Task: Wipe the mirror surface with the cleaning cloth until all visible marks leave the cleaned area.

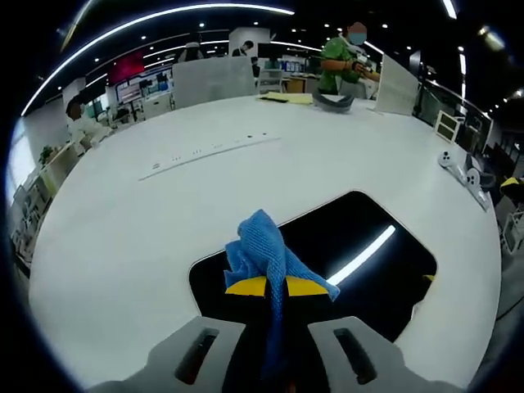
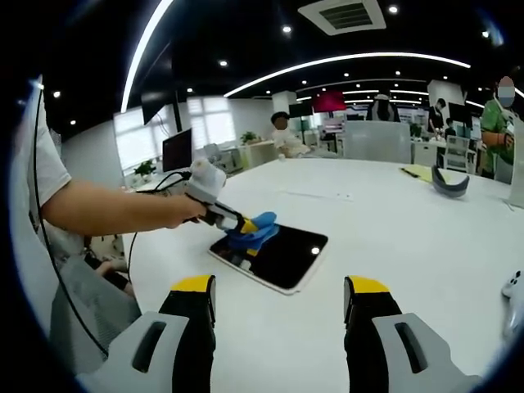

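Left gripper (image 1: 274, 288) is clamped on a blue cleaning cloth (image 1: 264, 250); its yellow-tipped jaws pinch the fabric, and the bunched cloth sticks up past the tips. Cloth sits over the near corner of the mirror (image 1: 360, 262), a dark rectangular slab with rounded corners lying flat on the white table (image 1: 164, 229). Mirror reflects a bright ceiling light strip; no marks can be made out on the glass at this resolution.

In the right gripper view the left gripper (image 2: 246, 226) comes in from the left, held by a person's bare forearm (image 2: 115, 211), with the cloth (image 2: 255, 228) pressed on the mirror's (image 2: 282, 258) left end. A white edge runs round the dark glass. Right gripper (image 2: 278, 307) hovers above the table (image 2: 409, 237), jaws spread wide apart, nothing between them, well apart from the mirror.

Elsewhere on the table: a white power strip (image 1: 205, 153) far side, a white controller (image 1: 458, 168) near the right edge, a yellow sheet (image 1: 288, 97), a dark curved headset-like object (image 2: 449, 182). A person in a green top (image 1: 342, 61) stands beyond the table; another person sits at the far left (image 1: 82, 124). Open-plan office with monitors behind.
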